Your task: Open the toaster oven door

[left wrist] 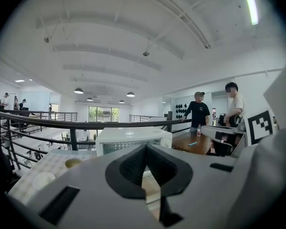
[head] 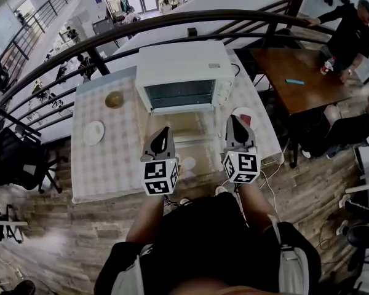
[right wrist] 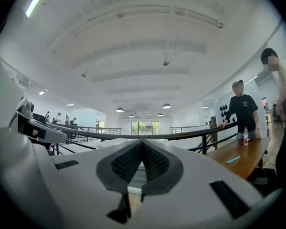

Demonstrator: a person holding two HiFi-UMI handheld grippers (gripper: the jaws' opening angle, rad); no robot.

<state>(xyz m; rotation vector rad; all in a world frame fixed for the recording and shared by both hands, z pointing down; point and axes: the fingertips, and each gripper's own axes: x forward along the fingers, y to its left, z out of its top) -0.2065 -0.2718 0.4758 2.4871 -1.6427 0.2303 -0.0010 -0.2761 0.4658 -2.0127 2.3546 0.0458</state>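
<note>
The white toaster oven (head: 183, 72) stands at the far side of the checked table (head: 111, 158). Its door (head: 186, 128) hangs down flat in front of the open cavity. Both grippers are held up in the air on the near side of the oven, apart from it. My left gripper (head: 164, 133) is shut with nothing between its pads. My right gripper (head: 235, 123) is also shut and empty. In the left gripper view the oven (left wrist: 131, 138) shows just beyond the closed tips of the left gripper (left wrist: 145, 149). The right gripper (right wrist: 142, 144) points level toward the railing.
A brownish bowl (head: 114, 99) and a white plate (head: 93, 132) lie on the table left of the oven. A dark railing (head: 172, 23) curves behind the table. To the right stands a wooden table (head: 295, 78) with a person (head: 350, 29) at it.
</note>
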